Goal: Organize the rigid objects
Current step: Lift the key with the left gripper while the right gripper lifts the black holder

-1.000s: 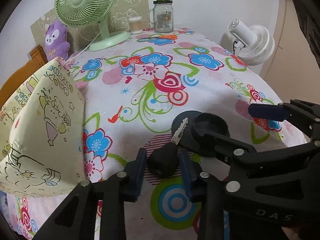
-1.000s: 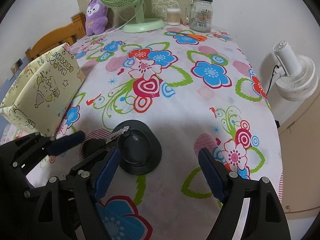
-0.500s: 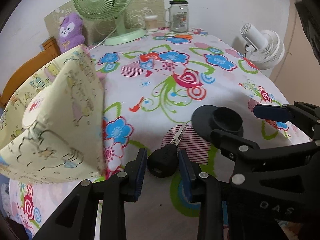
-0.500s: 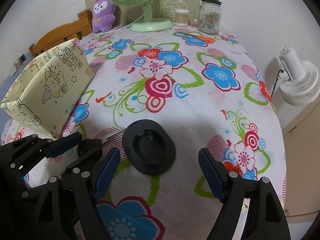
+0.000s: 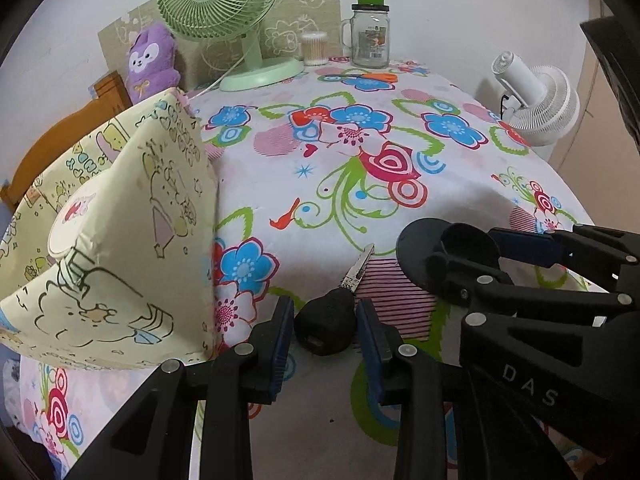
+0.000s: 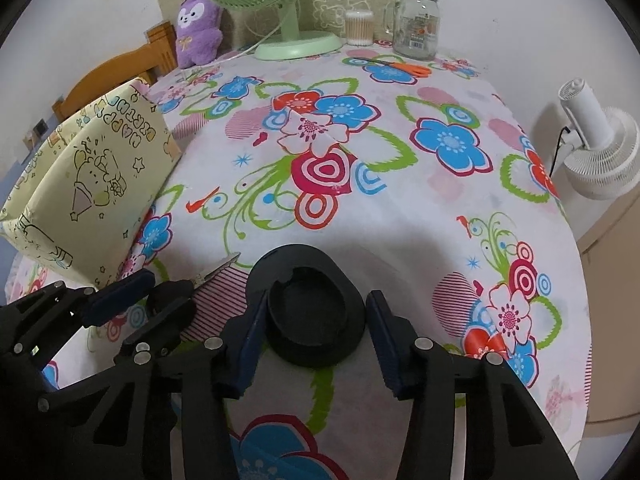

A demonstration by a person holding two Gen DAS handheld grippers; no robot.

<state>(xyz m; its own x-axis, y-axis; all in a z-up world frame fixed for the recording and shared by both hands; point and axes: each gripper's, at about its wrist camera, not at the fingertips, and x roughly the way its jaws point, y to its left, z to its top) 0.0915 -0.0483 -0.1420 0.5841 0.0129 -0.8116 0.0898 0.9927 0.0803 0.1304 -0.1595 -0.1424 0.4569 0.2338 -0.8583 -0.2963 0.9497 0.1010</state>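
Observation:
A key with a black head (image 5: pixel 326 326) and a silver blade lies on the flowered tablecloth. My left gripper (image 5: pixel 323 332) holds its two blue pads on either side of the key's head. A black round base with a raised ring (image 6: pixel 306 304) lies just right of the key. My right gripper (image 6: pixel 316 328) straddles the raised ring, left pad touching it, right pad a small gap away. The base also shows in the left wrist view (image 5: pixel 432 248), partly behind the right gripper. A yellow cartoon-print box (image 5: pixel 112 248) stands open at the left.
At the back stand a green desk fan (image 5: pixel 224 20), a purple plush toy (image 5: pixel 150 60), a cotton-swab tub (image 5: pixel 314 48) and a glass jar (image 5: pixel 370 36). Orange scissors (image 5: pixel 372 77) lie near the jar. A white fan (image 5: pixel 536 100) stands beyond the right table edge.
The left gripper pulled the key back, off the black base, toward the near edge. The right gripper closed in from wide open around the base's raised ring.

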